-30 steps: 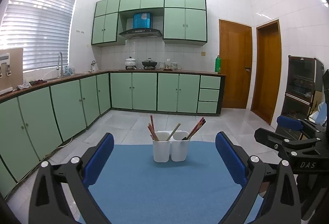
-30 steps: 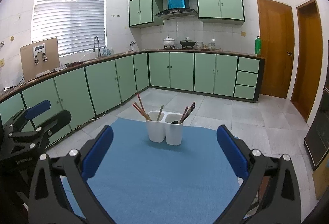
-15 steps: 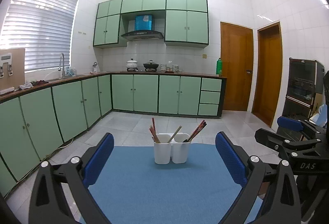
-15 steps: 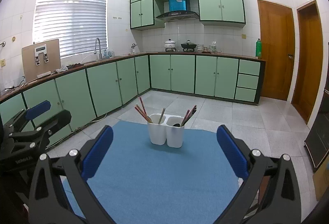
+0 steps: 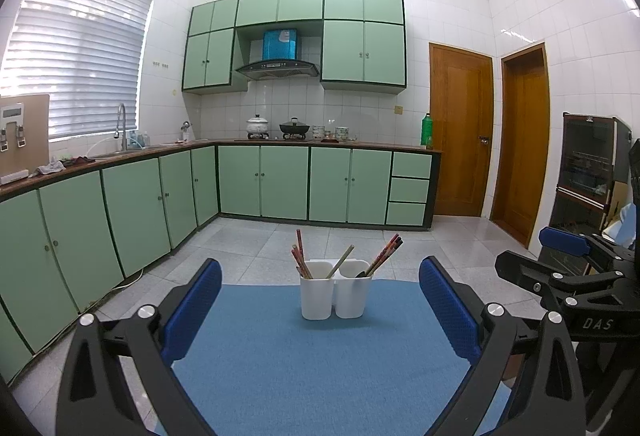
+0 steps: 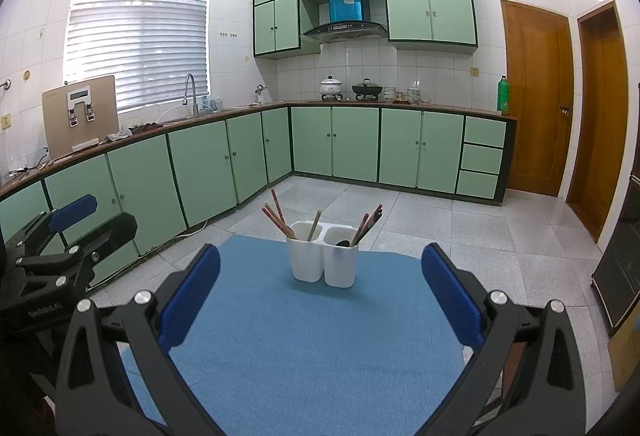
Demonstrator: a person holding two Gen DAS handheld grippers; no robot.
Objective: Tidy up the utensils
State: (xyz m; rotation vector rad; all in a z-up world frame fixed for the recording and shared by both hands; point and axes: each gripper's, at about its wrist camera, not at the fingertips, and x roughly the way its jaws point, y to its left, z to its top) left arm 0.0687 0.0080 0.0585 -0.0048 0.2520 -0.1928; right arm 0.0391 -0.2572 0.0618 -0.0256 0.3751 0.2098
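Note:
A white two-compartment utensil holder (image 5: 335, 289) stands near the far edge of a blue mat (image 5: 304, 364). Its left cup holds red chopsticks (image 5: 300, 256) and a pale wooden utensil; its right cup holds patterned chopsticks (image 5: 385, 254) and a dark spoon. The holder also shows in the right wrist view (image 6: 323, 258). My left gripper (image 5: 320, 308) is open and empty, held back from the holder above the mat. My right gripper (image 6: 320, 296) is open and empty, likewise short of the holder.
The mat's far edge drops off to a tiled floor (image 5: 256, 240). Green cabinets (image 5: 120, 212) run along the left and back walls. A dark appliance (image 5: 584, 188) stands at right. The right gripper shows at the left view's right edge (image 5: 568, 276).
Both views have tilted up slightly, so the holder sits a little lower in frame. Both grippers stay open and empty; nothing on the mat has moved.

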